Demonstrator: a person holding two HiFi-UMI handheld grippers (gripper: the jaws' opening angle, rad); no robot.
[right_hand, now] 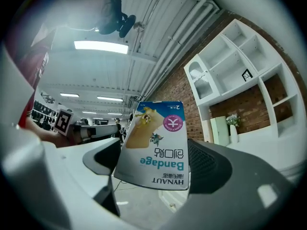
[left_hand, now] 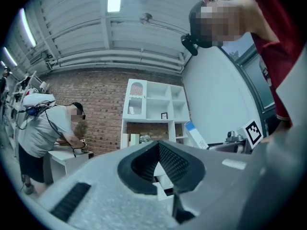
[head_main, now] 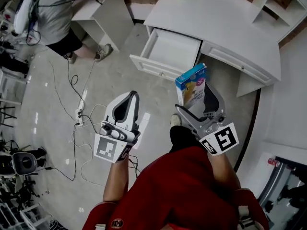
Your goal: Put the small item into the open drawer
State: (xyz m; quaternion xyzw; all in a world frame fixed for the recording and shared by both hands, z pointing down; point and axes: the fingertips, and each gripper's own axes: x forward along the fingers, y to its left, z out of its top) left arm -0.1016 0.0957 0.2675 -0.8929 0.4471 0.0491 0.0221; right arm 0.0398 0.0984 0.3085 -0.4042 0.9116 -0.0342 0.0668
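Observation:
A small blue-and-white bandage box (head_main: 192, 84) stands upright between the jaws of my right gripper (head_main: 197, 103), which is shut on it. In the right gripper view the box (right_hand: 156, 150) fills the space between the dark pads (right_hand: 211, 169), its print upside down. The white desk (head_main: 225, 25) lies ahead, its drawer (head_main: 169, 52) pulled out and showing a bare white inside. The box hangs above the floor, short of the drawer and to its right. My left gripper (head_main: 128, 99) is held lower left over the floor, jaws together and holding nothing; its pads (left_hand: 175, 162) meet at the tips.
A person in a grey shirt (head_main: 57, 13) bends over another white desk (head_main: 103, 8) at the upper left. Cables and a power strip (head_main: 79, 114) lie on the floor at left. A white shelf unit (left_hand: 153, 111) stands against the brick wall.

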